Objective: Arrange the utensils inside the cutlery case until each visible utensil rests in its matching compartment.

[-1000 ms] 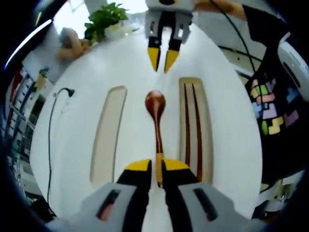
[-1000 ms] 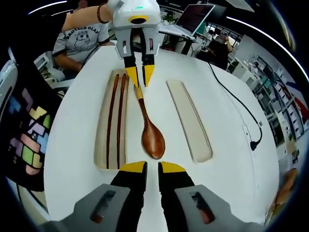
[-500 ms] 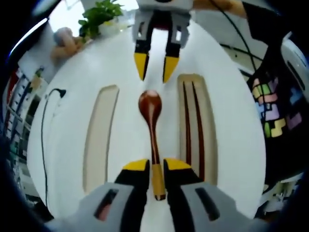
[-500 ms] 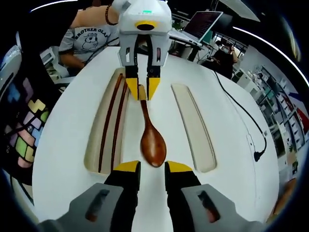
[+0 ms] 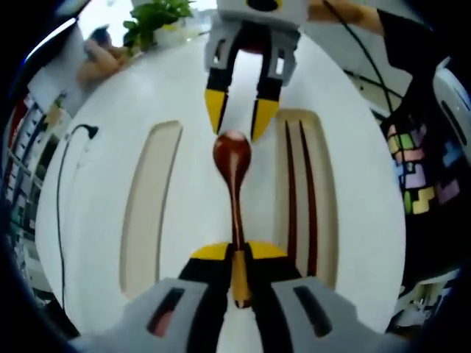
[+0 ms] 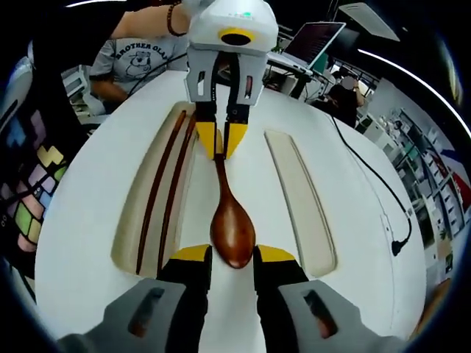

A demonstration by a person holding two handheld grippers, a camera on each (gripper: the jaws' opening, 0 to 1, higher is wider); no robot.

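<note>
A brown wooden spoon (image 5: pixel 232 158) lies on the white case (image 5: pixel 191 184) between two long compartments. My left gripper (image 5: pixel 238 252) is shut on the spoon's handle end. My right gripper (image 5: pixel 239 121) stands open at the bowl end, one tip on each side. In the right gripper view the spoon bowl (image 6: pixel 233 234) sits just ahead of my right gripper (image 6: pixel 233 256), and the left gripper (image 6: pixel 221 140) pinches the handle. Two dark chopsticks (image 5: pixel 300 198) lie in one compartment, and the chopsticks (image 6: pixel 167 195) rest side by side. The other compartment (image 5: pixel 147 198) holds nothing.
A black cable (image 5: pixel 65 191) runs along the white surface beside the bare compartment (image 6: pixel 298 198). A green plant (image 5: pixel 156 16) stands at the far edge. A person in a grey shirt (image 6: pixel 132 59) sits behind the table, near a laptop (image 6: pixel 313 37).
My right gripper opened from nearly shut and came up to the spoon's bowl, tips now straddling it. The left gripper stays on the handle.
</note>
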